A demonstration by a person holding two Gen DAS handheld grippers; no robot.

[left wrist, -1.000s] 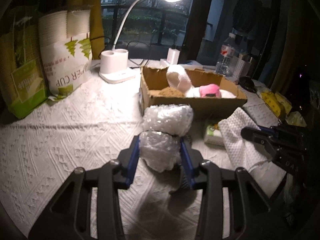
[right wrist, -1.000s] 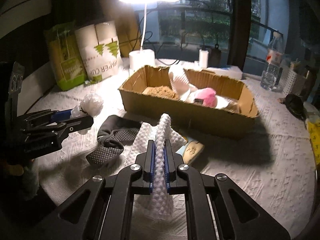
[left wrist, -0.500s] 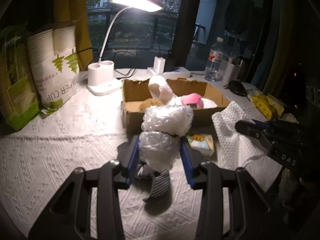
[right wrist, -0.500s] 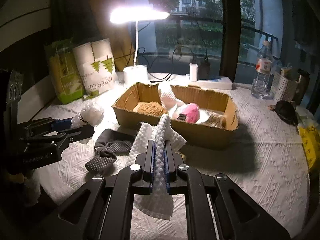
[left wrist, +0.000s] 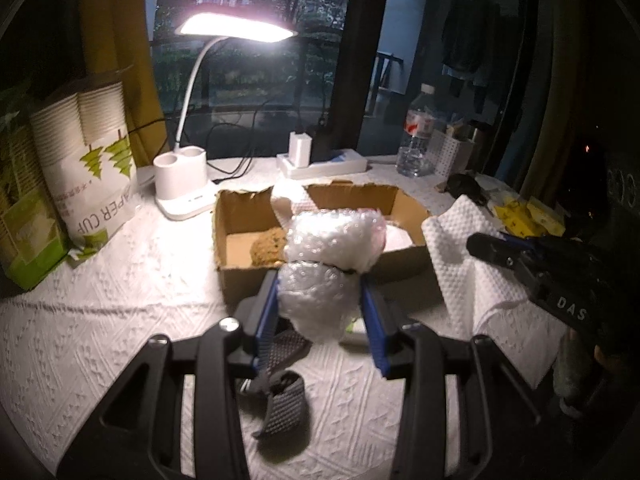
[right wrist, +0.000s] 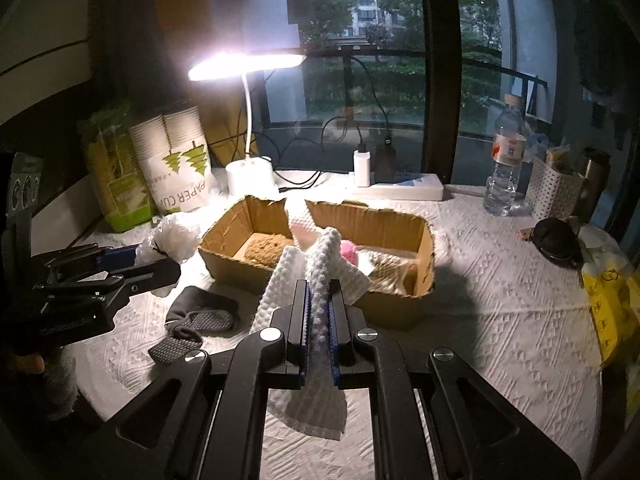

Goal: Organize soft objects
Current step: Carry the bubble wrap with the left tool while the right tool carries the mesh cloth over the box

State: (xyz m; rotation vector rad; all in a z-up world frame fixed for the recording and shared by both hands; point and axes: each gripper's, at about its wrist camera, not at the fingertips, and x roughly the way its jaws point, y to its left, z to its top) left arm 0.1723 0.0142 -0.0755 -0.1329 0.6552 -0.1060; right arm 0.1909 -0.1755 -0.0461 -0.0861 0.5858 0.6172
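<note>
My left gripper (left wrist: 320, 308) is shut on a wad of clear bubble wrap (left wrist: 332, 256) and holds it above the table, just in front of the cardboard box (left wrist: 240, 272). My right gripper (right wrist: 318, 320) is shut on a white waffle cloth (right wrist: 316, 280), lifted near the box's front wall (right wrist: 392, 308). The box holds a brown sponge (right wrist: 262, 250), a pink soft item (right wrist: 348, 250) and white cloths. A dark grey sock (left wrist: 280, 400) lies on the table under the left gripper; it also shows in the right wrist view (right wrist: 196, 320).
A lit white desk lamp (left wrist: 182, 196) stands behind the box. A paper cup sleeve (left wrist: 88, 176) and a green bag (left wrist: 24, 224) stand at the left. A water bottle (right wrist: 504, 168), a power strip (right wrist: 400, 190) and yellow packets (right wrist: 608, 296) are at the back and right.
Both grippers have risen with their loads and moved closer to the box. The sock now lies uncovered below the left gripper.
</note>
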